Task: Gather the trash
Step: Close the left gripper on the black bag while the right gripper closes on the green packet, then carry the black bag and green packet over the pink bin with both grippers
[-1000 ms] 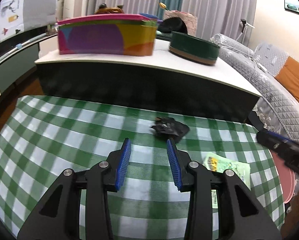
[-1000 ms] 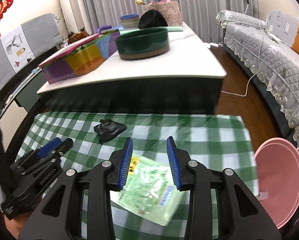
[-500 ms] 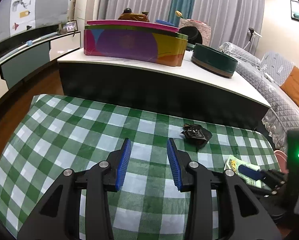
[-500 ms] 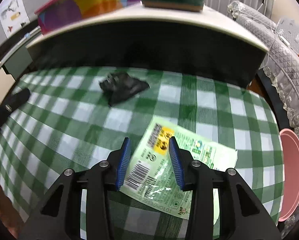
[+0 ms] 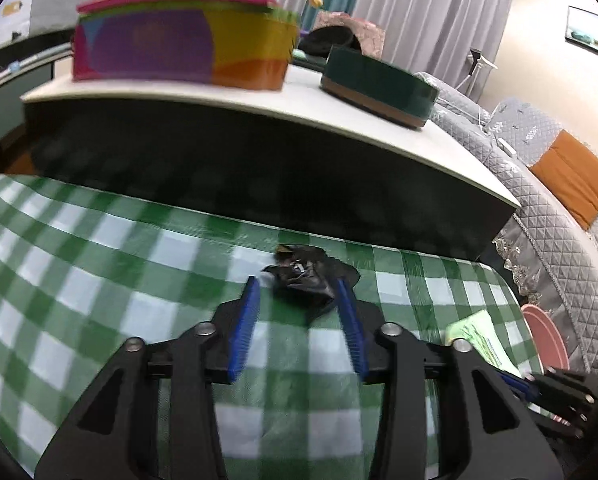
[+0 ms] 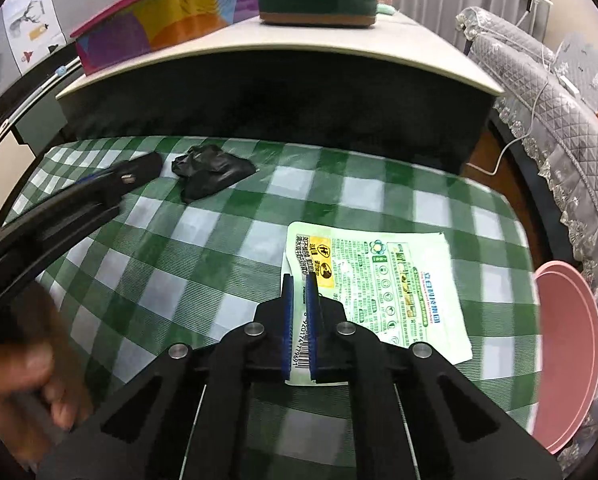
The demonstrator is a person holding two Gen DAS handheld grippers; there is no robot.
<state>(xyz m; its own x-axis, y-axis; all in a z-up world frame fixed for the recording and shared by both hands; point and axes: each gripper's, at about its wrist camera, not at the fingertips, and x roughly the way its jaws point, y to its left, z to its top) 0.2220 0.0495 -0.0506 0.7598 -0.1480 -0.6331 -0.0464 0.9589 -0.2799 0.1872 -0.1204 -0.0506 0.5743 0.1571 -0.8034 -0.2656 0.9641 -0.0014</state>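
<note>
At lower centre of the right wrist view, the right gripper (image 6: 299, 280) has just closed, pinching the near edge of a flat pale-green wrapper (image 6: 383, 284) (barcode, yellow label). Mid-frame in the left view, the left gripper (image 5: 297, 286), jaws just widened, brackets crumpled glossy black plastic (image 5: 305, 278) on the green-checked cloth (image 5: 99, 280).

1. The low worktop (image 6: 227, 240) wears a green-and-white checked cloth (image 5: 99, 280).
2. On the cloth lies a crumpled black wrapper (image 6: 211, 170) toward the far edge, and a flat pale green packet (image 6: 399, 280) nearer the right side; the two are well apart.
3. Behind it stands a higher worktop (image 6: 399, 40) with a pale top, carrying a multicoloured box (image 5: 179, 40) and a dark green round tin (image 5: 379, 84), set apart from one another.
</note>
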